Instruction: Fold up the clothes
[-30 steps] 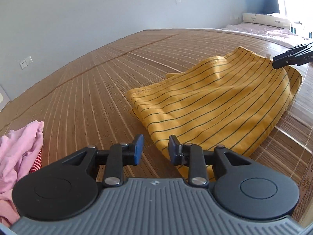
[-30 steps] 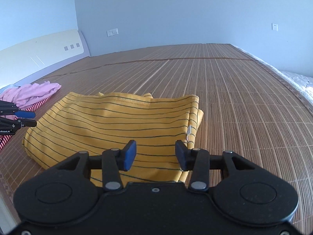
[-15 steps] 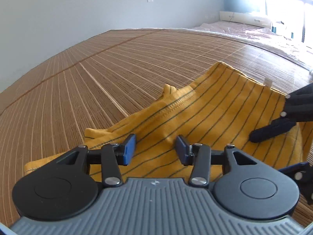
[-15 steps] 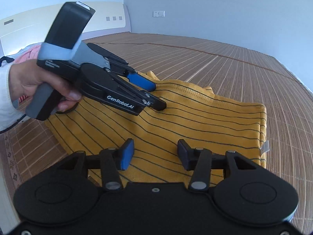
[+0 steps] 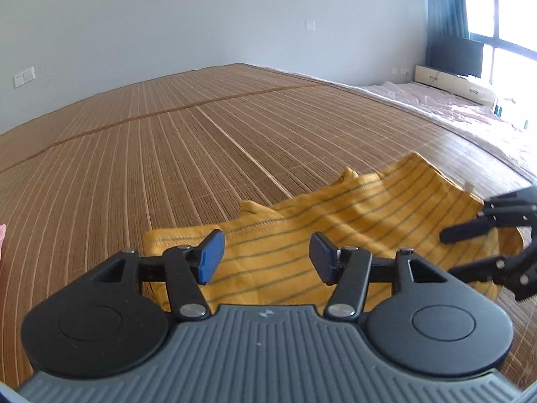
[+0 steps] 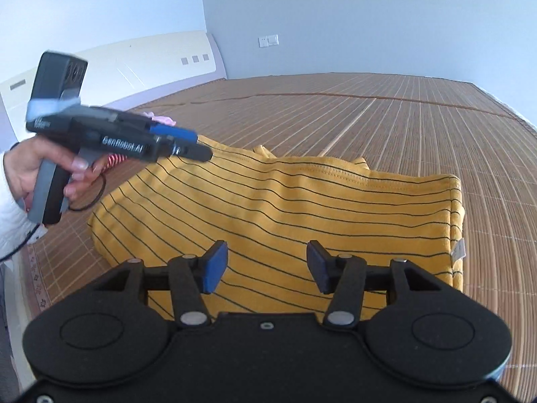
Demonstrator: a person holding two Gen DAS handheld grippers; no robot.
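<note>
- Your left gripper (image 5: pixel 266 257) is released, its blue-padded fingers (image 5: pixel 210 256) spread wide with nothing between them; from its own camera it sits over the near edge of the yellow striped garment (image 5: pixel 335 231); whether the pads touch the cloth cannot be told.
- Your right gripper (image 6: pixel 266 262) is likewise released, jaws parted and empty; it hangs above the near side of the yellow striped garment (image 6: pixel 285 208).
- The garment lies folded on the bamboo mat (image 6: pixel 419 124); a stitched hem runs along its far edge and a small white tag (image 6: pixel 458 253) sticks out at its right side in the right wrist view; a small bump of cloth pokes up behind the hem.
- In the right wrist view your left hand (image 6: pixel 40 171) grips the handle of the left gripper (image 6: pixel 198 146), a white sleeve (image 6: pixel 11 221) at the wrist; its tips point over the far left corner of the garment.
- In the left wrist view the right gripper's tips (image 5: pixel 470 247) enter from the right, over the garment's right end.
- Pink clothing (image 6: pixel 161 119) lies on the mat behind the left gripper, largely hidden by it.
</note>
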